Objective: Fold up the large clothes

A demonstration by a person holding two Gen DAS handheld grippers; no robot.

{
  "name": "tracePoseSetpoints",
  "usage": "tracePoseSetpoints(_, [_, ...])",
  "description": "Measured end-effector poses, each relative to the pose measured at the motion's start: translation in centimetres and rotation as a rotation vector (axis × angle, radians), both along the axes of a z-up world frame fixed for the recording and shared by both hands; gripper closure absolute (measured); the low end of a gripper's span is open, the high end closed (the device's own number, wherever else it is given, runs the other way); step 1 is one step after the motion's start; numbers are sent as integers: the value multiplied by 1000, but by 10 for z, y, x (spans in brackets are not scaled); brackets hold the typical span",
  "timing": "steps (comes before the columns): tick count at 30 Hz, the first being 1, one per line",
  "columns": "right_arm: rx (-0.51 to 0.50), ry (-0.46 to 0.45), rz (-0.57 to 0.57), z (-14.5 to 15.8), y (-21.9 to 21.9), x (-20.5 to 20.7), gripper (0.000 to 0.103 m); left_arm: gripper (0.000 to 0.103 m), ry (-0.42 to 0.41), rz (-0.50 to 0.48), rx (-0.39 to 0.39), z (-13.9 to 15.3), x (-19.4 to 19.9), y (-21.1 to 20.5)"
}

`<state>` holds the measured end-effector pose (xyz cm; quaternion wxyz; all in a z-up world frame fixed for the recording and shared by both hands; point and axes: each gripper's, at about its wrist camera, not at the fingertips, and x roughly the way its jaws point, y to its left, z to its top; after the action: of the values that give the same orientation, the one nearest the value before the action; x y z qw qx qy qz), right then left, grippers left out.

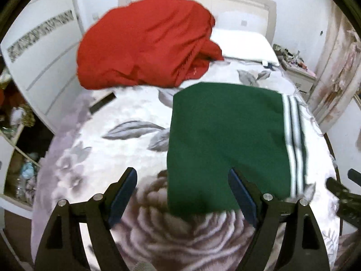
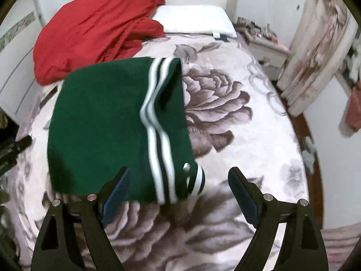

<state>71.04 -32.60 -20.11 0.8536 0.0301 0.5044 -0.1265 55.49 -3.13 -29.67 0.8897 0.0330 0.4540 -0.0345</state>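
Dark green garment point(image 1: 225, 144) with two white stripes point(image 2: 155, 158) along one edge. Red cloth heap point(image 1: 144, 45), plain. Bedspread point(image 1: 108, 140): pale ground printed with large grey-brown roses and grey leaves. White pillow point(image 2: 194, 19). Curtain point(image 2: 315, 45): cream with faded pinkish floral print.

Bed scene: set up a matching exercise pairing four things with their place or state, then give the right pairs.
Things:
1. folded green garment with white stripes
2. crumpled red garment
3. white pillow
4. left gripper

Place or state:
A. at the headboard end, right of the red heap
B. open, holding nothing
C. flat on the floral bedspread
D. piled unfolded by the headboard

Pairs: 1-C, 2-D, 3-A, 4-B
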Motion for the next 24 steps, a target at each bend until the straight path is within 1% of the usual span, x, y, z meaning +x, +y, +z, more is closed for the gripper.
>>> tracePoseSetpoints(2, [-22,-17,0,19,19,-24,14,20,-21,11,3,26,-23,2])
tracePoseSetpoints(3, [-32,-30,-1,30,25,-35,14,20,-26,17,1,35,-27,1])
tracePoseSetpoints(5, [-53,-65,-5,60,39,-63,14,20,-39,28,-13,58,-49,4])
tracePoseSetpoints(8, [-74,-116,5,114,59,-106,14,20,-44,39,-31,86,-78,9])
tracePoseSetpoints(10, [-89,-155,15,154,75,-140,14,20,-47,44,-38,109,-103,10])
tracePoseSetpoints(11, [-95,-167,18,171,80,-155,14,20,-52,43,-46,125,-119,11])
tracePoseSetpoints(15, [-110,-218,25,237,99,-218,14,20,-83,43,-47,164,-161,9])
tracePoseSetpoints(17, [-111,-249,20,271,104,-253,14,20,-104,40,-52,188,-185,9])
tracePoseSetpoints(21, [-122,-300,9,319,110,-307,14,20,-163,45,-34,221,-221,10])
tracePoseSetpoints(23, [-107,-315,4,341,110,-334,14,20,-184,42,-27,236,-239,9])
tracePoseSetpoints(24, [-102,-321,2,350,111,-345,14,20,-187,36,-30,239,-246,9])
